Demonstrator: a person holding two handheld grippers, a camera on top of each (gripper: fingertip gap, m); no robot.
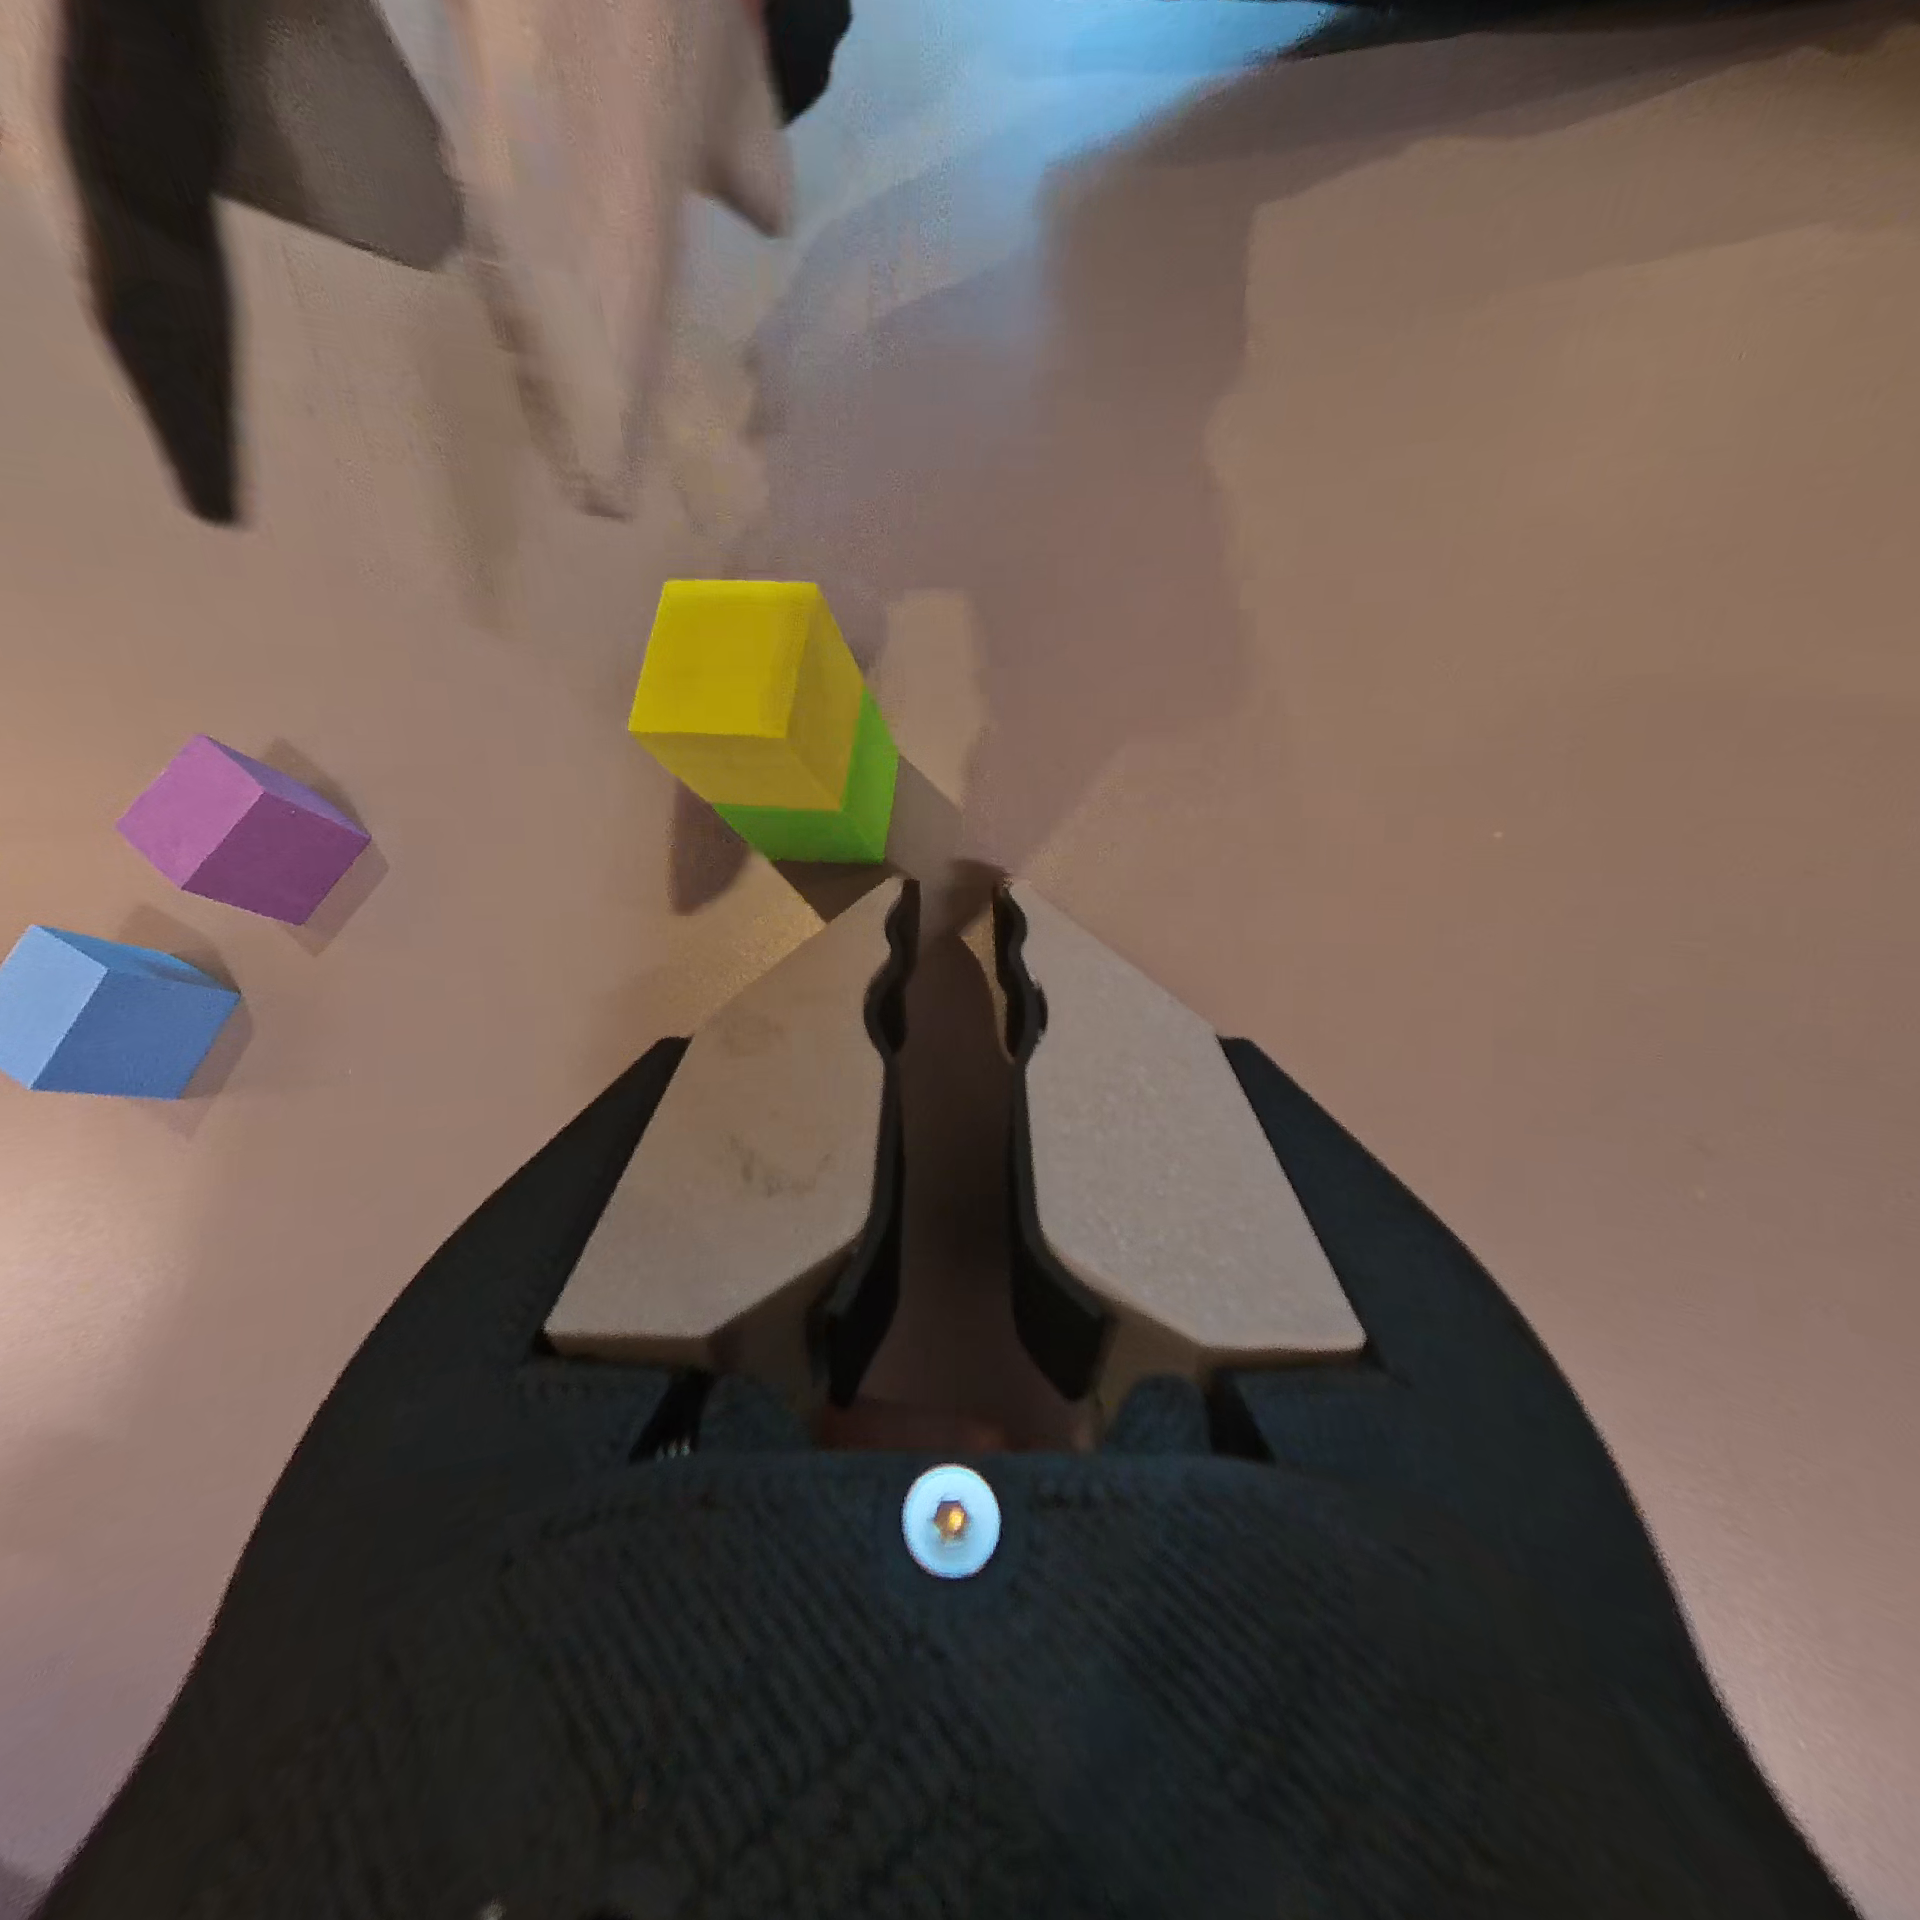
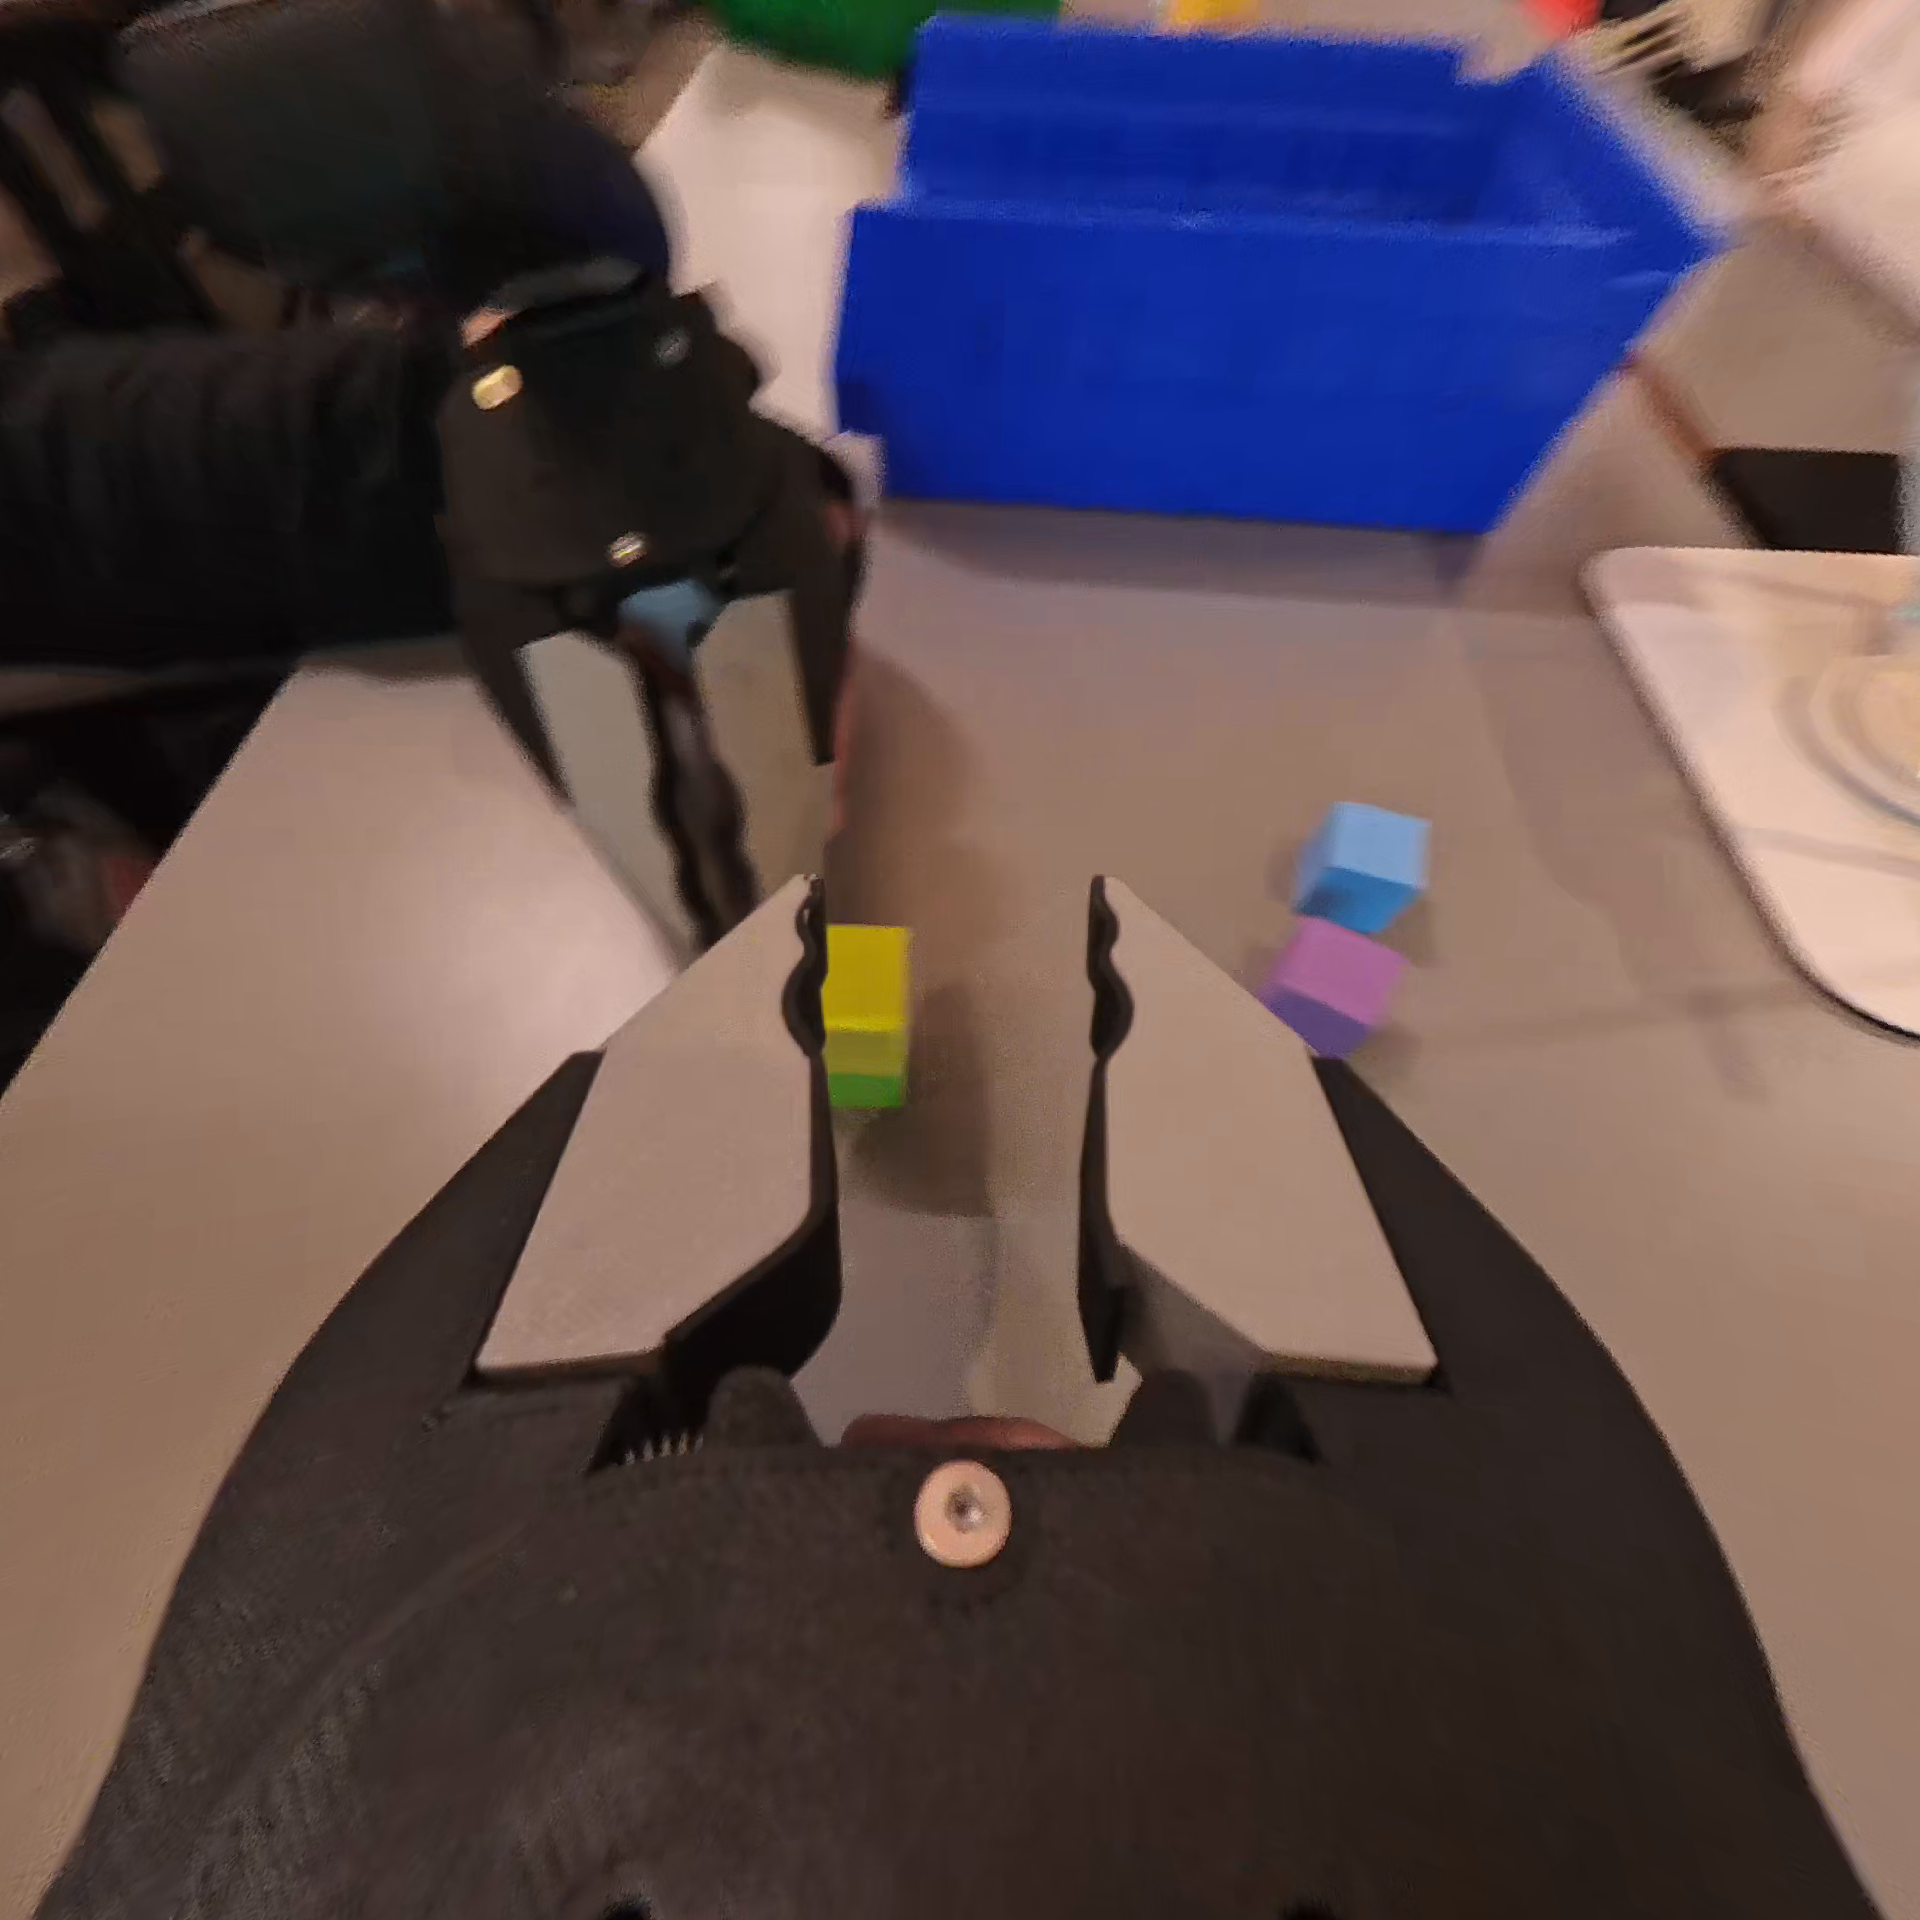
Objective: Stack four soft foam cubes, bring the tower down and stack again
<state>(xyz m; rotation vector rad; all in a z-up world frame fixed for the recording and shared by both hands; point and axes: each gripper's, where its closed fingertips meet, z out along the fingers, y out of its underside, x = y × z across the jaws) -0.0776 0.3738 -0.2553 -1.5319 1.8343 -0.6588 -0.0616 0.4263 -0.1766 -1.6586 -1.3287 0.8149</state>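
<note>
Grey tabletop (image 2: pixel 1143 665) fills both views, with a blue plastic bin (image 2: pixel 1247 343) at its far side and a white tray (image 2: pixel 1766 748) at its right edge in the right wrist view. Near the middle of the table a yellow cube (image 1: pixel 732 665) sits squarely on a green cube (image 1: pixel 831 821), making a two-high stack. Off to one side lie a purple cube (image 1: pixel 244 826) and a light blue cube (image 1: pixel 109 1013), close together and possibly touching at a corner, both well apart from the stack.

The left gripper (image 1: pixel 954 899) hangs just beside the stack, its tips pointing down at the table next to the green cube; its jaws are nearly closed with only a thin gap between them, and nothing is held. In the right wrist view this same gripper appears farther off on the left, tips down behind the stack.

The right gripper (image 2: pixel 951 914) has its jaws spread wide and empty. The yellow cube shows just inside its left finger (image 2: pixel 707 1091), but the stack lies beyond the tips. A person's dark sleeve (image 2: pixel 208 468) shows blurred at the upper left.
</note>
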